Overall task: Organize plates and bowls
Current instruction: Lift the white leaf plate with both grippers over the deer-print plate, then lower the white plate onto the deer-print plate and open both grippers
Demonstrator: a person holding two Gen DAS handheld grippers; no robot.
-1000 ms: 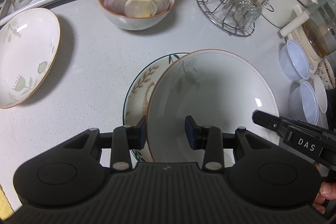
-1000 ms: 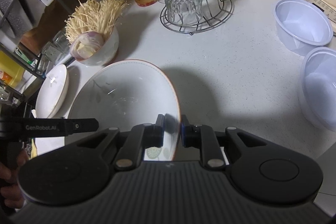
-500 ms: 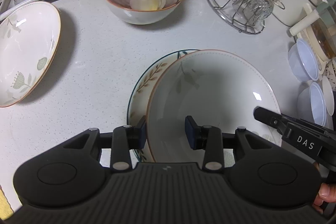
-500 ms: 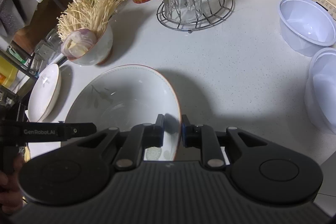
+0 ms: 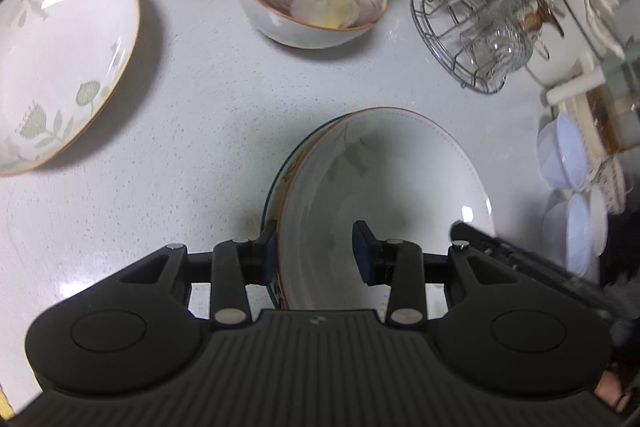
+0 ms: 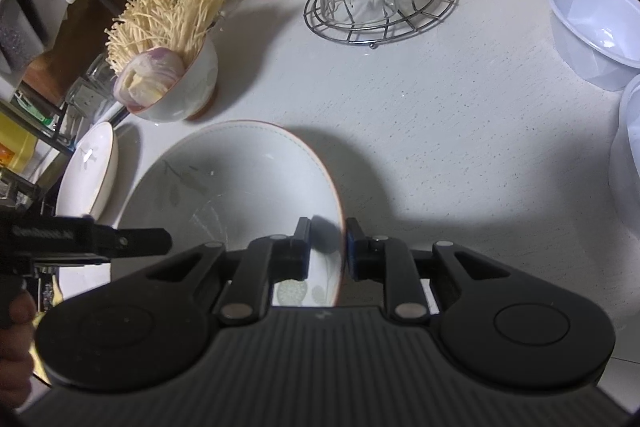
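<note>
Risk no. 1: slip. Pinched bowl (image 6: 240, 187) rim w/ right tongs (image 6: 327, 247), jaws narrow, outer pad on rim edge, inner pad lower on glazed wall. Looked a thin, smooth hold. W/ any lift or tilt, could have slid out & dropped onto plate (image 5: 275, 199) beneath, w/ chip or crack likely.

Sat nested on plate, offset to one side, w/ only a teal sliver of plate showing at its left. Rested as a pair on counter (image 5: 208, 131), mid-front, just ahead of both tools.

Straddled both rims w/ left tongs (image 5: 316, 253), part spread: one pad outside against plate edge, other inside bowl. Couldn't tell whether clamped or merely bracketing.

Risk no. 2: tug-of-war. W/ two tools on one stack, could have pulled opp. ways & skated bowl off plate, or dragged plate along unasked. Would have come from uneven timing btw hands.

Risk no. 3: off-centre stack. If let go as it lay, might have rocked or sat crooked, so probably wanted centring before release.

Risk no. 4: neighbours. Onion bowl (image 5: 304, 23) & glass rack (image 5: 472, 67) near, beyond the stack; far plate (image 5: 60, 67) well apart at left. W/ a careless swing, could have clipped rack & toppled glasses.

Blurred at right edge of left view, so no call on clearance there.
</note>
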